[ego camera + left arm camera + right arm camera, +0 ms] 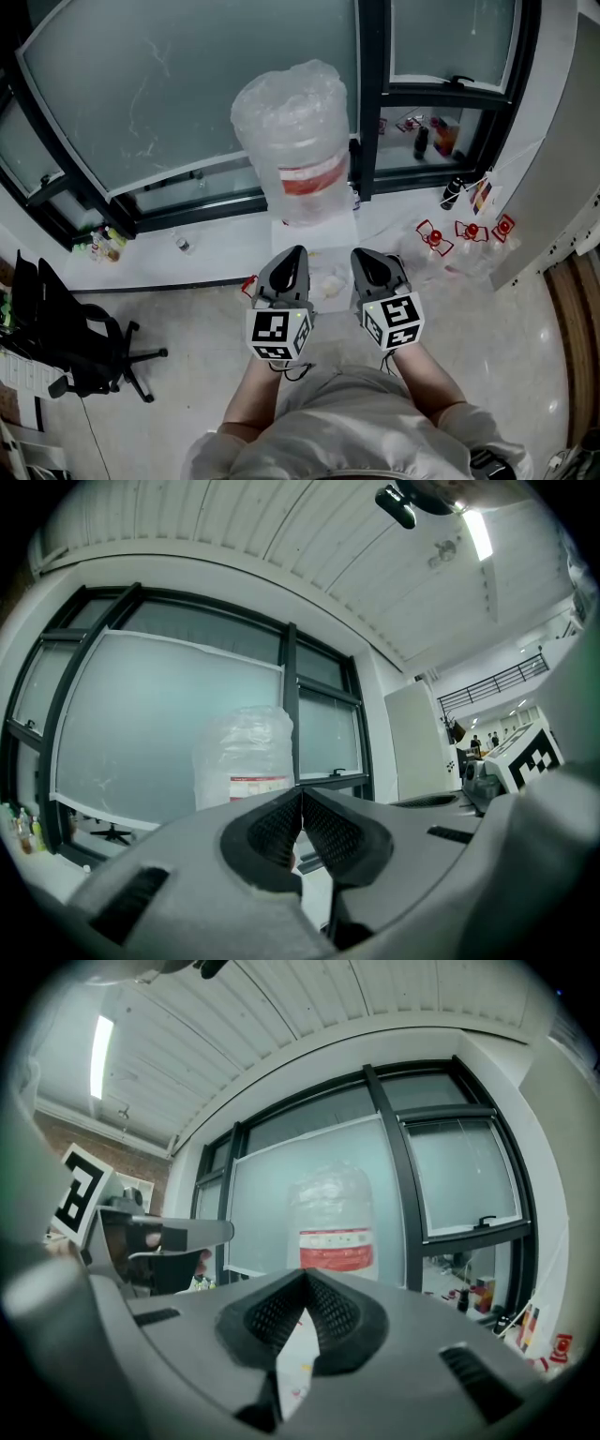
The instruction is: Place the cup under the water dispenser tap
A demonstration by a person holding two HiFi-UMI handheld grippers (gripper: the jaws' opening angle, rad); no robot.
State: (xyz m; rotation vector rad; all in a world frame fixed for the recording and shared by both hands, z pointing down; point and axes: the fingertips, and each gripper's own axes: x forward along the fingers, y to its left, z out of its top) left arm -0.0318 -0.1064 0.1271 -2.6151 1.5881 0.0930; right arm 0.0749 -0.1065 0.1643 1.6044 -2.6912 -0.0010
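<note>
Facing the water dispenser [323, 251] at twelve o'clock, left gripper [298, 253] and right gripper [358, 255] hover level, fingers pressed together, empty — no cup shows; find it first, spreading fingers before reaching.

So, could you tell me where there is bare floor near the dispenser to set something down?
Bare floor lies between the chair and the dispenser, and right of the right hand-held gripper. It is crowded by the red-capped items.
</note>
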